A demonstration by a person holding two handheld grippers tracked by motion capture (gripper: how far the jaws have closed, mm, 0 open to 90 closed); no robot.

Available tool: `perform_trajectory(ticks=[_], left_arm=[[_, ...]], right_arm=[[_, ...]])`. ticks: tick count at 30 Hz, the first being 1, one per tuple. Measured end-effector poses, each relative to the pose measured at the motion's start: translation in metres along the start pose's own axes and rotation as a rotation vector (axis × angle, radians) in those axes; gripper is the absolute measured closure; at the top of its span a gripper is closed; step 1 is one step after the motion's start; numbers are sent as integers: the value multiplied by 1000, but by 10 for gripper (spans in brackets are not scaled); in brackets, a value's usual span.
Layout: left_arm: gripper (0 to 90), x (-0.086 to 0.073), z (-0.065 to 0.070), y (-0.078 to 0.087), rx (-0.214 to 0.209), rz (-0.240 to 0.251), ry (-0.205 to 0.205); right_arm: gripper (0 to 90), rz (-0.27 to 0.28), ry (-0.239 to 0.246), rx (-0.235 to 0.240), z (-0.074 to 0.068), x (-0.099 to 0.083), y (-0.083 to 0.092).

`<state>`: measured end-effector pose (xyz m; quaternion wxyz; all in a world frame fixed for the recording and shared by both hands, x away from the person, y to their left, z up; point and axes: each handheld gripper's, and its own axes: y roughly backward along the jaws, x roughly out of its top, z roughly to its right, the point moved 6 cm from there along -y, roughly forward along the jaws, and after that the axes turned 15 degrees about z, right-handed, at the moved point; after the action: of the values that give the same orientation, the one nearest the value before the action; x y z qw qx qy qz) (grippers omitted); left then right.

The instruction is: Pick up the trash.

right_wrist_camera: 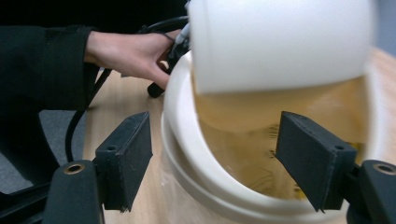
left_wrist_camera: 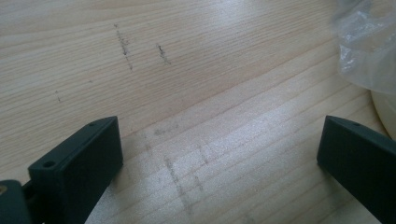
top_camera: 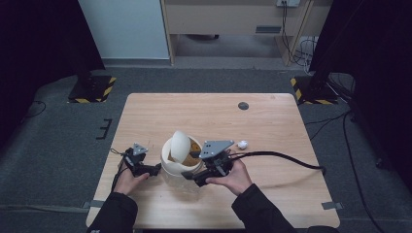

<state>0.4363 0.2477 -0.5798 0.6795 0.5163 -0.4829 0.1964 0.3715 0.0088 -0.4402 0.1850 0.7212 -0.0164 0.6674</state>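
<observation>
Risk: bin (top_camera: 180,162) at frame centre may tip | cause: right gripper (right_wrist_camera: 212,161) jaws straddle its rim wide, not pressing; swing lid (right_wrist_camera: 280,42) tilted | left gripper (left_wrist_camera: 219,154) wide open, empty, beside bin's clear liner (left_wrist_camera: 366,46)

The counter (top_camera: 272,131) is pale wood with fine straight grain and a few faint dark scuffs. On it, the bin (top_camera: 171,167) is cream-white, with a brownish-tan lining inside; its tilted lid (top_camera: 180,144) is plain white. Just right of the bin lies a small white crumpled scrap (top_camera: 242,144). Both tools, the left tool (top_camera: 156,169) and the right tool (top_camera: 190,178), are matt black, each topped by a grey plate. The sleeves (top_camera: 114,211) are black.
</observation>
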Motion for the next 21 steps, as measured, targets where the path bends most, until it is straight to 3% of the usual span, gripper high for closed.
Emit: perform_trajectory(ticks=[4,5,8,11,13,15,21], left_arm=[[0,0,0,0,1,1,1],[0,0,0,0,1,1,1],[0,0,0,0,1,1,1],[0,0,0,0,1,1,1],[0,0,0,0,1,1,1],[0,0,0,0,1,1,1],[0,0,0,0,1,-1,0]], right_arm=[[269,27,-4,-18,5,6,12],[264,49,-4,-46,11,12,24],[252,67,-6,-71,16,15,33],[240,100,-6,-130,30,18,55],[239,104,-8,-135,32,18,57],[230,117,-16,-177,40,16,70],[226,121,-22,-238,52,7,86]])
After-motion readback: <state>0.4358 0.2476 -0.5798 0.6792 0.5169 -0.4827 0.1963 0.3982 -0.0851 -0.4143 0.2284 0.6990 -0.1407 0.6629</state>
